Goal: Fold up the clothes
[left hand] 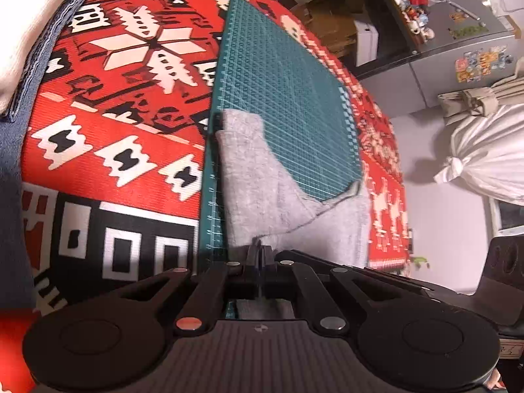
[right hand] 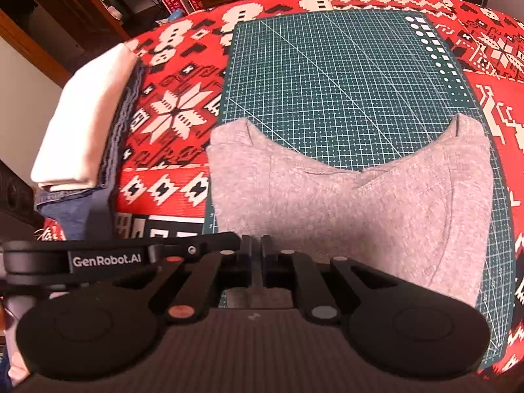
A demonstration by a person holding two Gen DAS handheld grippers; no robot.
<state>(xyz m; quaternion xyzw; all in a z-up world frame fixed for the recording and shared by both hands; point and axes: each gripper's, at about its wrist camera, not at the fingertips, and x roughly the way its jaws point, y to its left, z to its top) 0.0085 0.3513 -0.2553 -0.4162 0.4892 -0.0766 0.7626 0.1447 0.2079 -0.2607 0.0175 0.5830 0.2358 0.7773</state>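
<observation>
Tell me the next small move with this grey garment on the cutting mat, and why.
Probably lift both tools together and carry the near edge forward. The left tool and right tool look closed at the near edge of the grey garment, which lies flat on the green mat with room ahead.

both cameras sit low at the near edge of the cutting mat (right hand: 344, 75), close over the grey garment (right hand: 344, 216). the right wrist view looks straight across it; the left wrist view is rolled sideways. both share mat, garment and red patterned cloth (left hand: 114, 124).
</observation>
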